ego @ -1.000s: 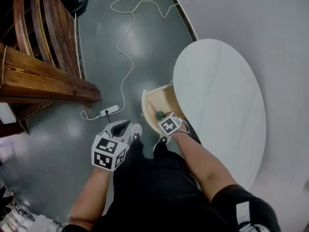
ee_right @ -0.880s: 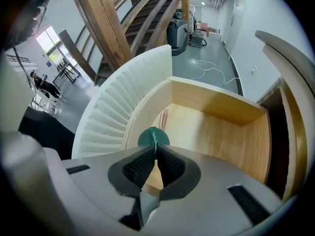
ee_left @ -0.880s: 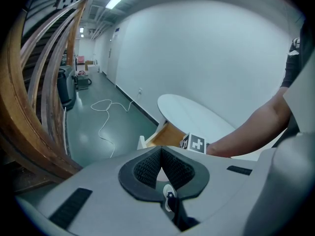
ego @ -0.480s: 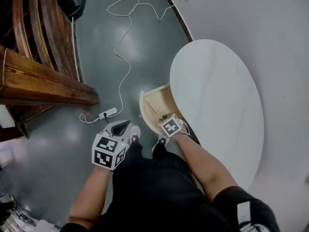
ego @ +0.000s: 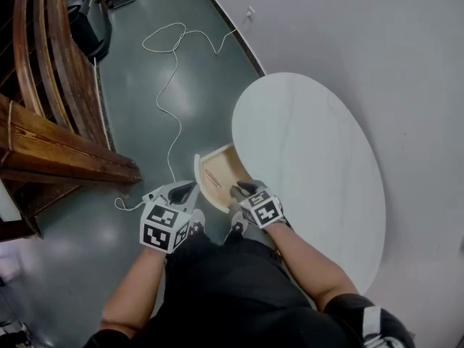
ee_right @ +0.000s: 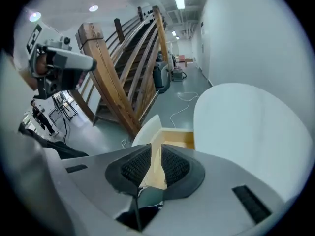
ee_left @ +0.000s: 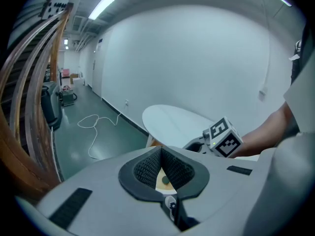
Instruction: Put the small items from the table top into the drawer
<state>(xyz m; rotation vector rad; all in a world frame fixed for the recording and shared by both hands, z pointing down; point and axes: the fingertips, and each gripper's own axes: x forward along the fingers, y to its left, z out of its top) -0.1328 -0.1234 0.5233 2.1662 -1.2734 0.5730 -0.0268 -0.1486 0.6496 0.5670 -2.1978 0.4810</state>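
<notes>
Wooden drawer [ego: 198,170] stood open; right claw [ego: 241,189] empty, jaws apart, just narrowing. I judged a square push shut best.

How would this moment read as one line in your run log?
right gripper at open drawer, jaws just opened then eased in, empty | left gripper open, empty | small dark item in drawer

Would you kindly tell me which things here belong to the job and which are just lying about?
Job: open pale wooden drawer; white oval table top; small dark round item in it.
Lying about: white cable on floor; brown wooden staircase.
</notes>
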